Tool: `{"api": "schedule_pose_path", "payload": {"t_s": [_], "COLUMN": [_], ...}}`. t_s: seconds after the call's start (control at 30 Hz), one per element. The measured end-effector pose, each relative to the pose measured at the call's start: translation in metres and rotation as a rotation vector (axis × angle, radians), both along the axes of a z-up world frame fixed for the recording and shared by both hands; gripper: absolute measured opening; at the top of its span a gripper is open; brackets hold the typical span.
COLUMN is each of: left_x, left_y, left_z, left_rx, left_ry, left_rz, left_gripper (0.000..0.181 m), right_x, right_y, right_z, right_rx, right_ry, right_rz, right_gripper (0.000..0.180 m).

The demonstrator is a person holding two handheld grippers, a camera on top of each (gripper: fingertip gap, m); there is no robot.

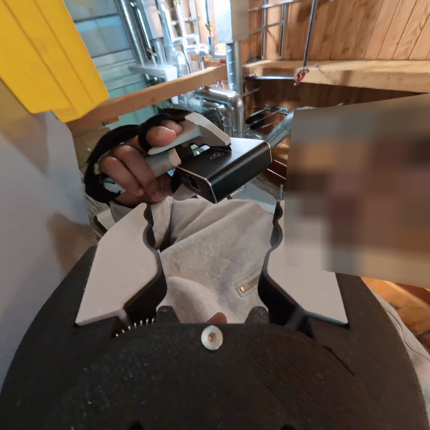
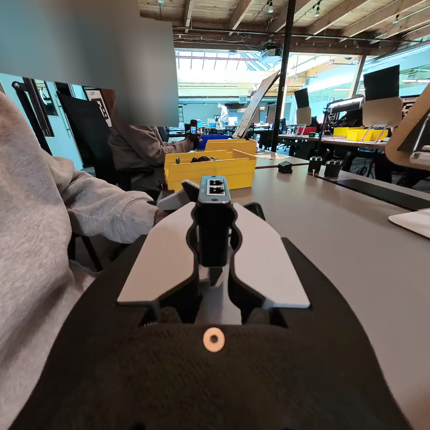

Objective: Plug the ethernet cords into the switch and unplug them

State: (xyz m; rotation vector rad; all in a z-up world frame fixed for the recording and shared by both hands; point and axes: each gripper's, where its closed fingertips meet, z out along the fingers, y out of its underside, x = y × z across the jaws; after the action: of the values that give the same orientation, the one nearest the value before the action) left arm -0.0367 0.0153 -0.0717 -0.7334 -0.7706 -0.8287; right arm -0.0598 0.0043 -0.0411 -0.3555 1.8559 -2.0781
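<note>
My right gripper (image 2: 214, 216) is shut on a black switch (image 2: 213, 235) and holds it above the grey table (image 2: 325, 256). Its far end, with two empty ports (image 2: 215, 187), points away from me. In the left wrist view the switch (image 1: 223, 169) shows ahead in the right gripper (image 1: 202, 151), which a hand holds; one empty port on its near end faces me. My left gripper (image 1: 212, 209) is open and empty, a short way in front of the switch. One of its fingers (image 2: 172, 200) shows just beyond the switch. No cord shows in either view.
Yellow bins (image 2: 209, 167) stand on the table beyond the switch. Small black blocks (image 2: 285, 167) sit farther right and a white object (image 2: 414, 223) lies at the right edge. A seated person (image 2: 139, 144) is at the back left. My grey sleeve (image 2: 93, 204) fills the left.
</note>
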Motion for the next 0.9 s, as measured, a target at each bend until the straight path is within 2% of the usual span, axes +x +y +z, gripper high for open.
{"api": "schedule_pose_path", "payload": {"t_s": [0.1, 0.27, 0.43, 0.7, 0.9], "left_x": [0.001, -0.006, -0.009, -0.006, -0.005], "left_y": [0.006, 0.011, 0.005, 0.005, 0.004], "left_z": [0.002, -0.007, 0.003, 0.002, -0.001], "left_rx": [-0.025, -0.35, -0.552, -0.669, -0.777], "left_ry": [0.045, 0.262, 0.467, 0.559, 0.618], "left_rz": [0.022, 0.228, 0.45, 0.488, 0.508], "left_gripper": [0.089, 0.087, 0.066, 0.029, 0.024], "right_x": [0.002, -0.003, -0.003, 0.016, 0.019], "right_y": [0.0, -0.001, -0.005, -0.006, -0.006], "right_z": [0.0, 0.001, -0.008, -0.014, -0.015], "right_rx": [0.004, 0.018, 0.083, 0.106, 0.126], "right_ry": [-0.041, -0.163, -0.212, -0.148, -0.159], "right_rz": [0.019, 0.037, 0.056, 0.107, 0.127], "right_gripper": [0.024, 0.024, 0.024, 0.025, 0.025]}}
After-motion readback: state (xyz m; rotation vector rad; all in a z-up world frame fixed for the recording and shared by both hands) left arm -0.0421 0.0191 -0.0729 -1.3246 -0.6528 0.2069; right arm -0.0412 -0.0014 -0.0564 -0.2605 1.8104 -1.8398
